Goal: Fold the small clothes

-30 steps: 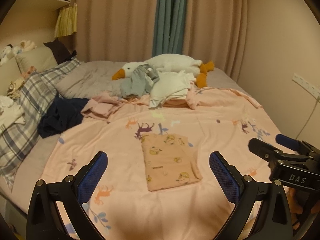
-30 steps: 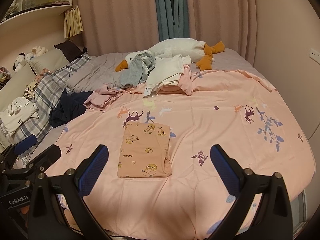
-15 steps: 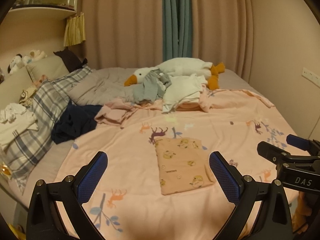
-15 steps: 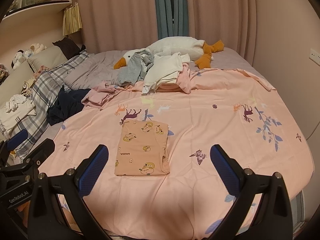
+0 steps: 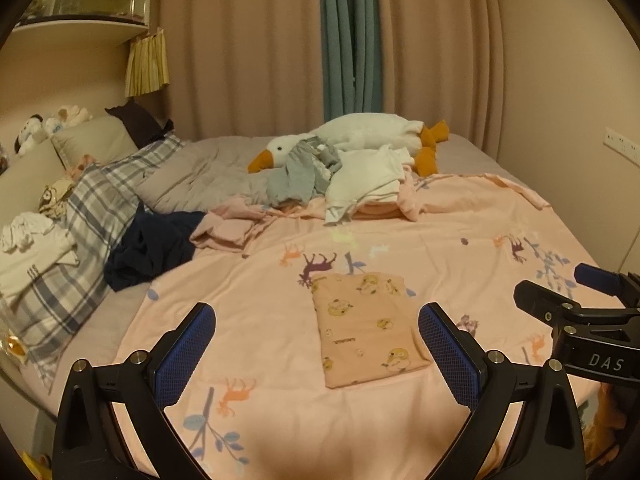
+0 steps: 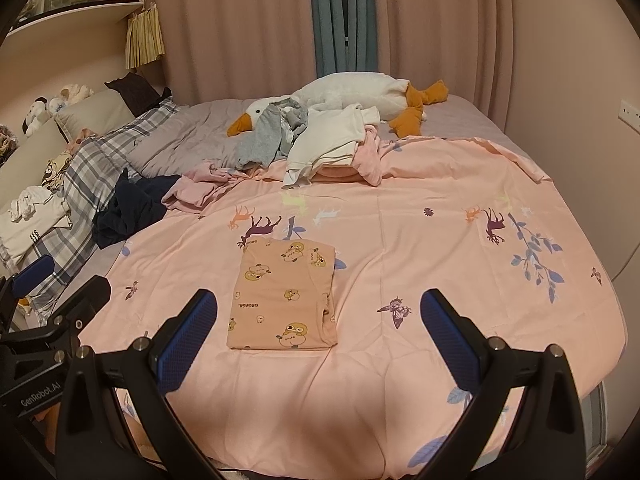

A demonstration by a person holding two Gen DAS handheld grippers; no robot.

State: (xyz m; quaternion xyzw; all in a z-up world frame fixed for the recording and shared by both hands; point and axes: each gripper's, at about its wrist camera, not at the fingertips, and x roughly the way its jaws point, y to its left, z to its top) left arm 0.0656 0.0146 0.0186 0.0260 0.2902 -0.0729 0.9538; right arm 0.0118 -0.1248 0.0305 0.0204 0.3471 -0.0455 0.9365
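Folded peach garment (image 6: 283, 297) is laid flat mid-sheet on pink sheet (image 6: 420, 240). Left gripper (image 5: 316, 344) and right gripper (image 6: 318, 334) are held wide open, nothing gripped.

a bed (image 6: 460, 120) lay under a pink animal-print sheet (image 6: 420, 240), a folded peach garment (image 6: 282, 300) flat near its middle. behind it sat a heap of unfolded clothes (image 6: 320, 140), a plush goose (image 6: 352, 92), a navy garment (image 6: 132, 208) and plaid pillows (image 6: 92, 168).
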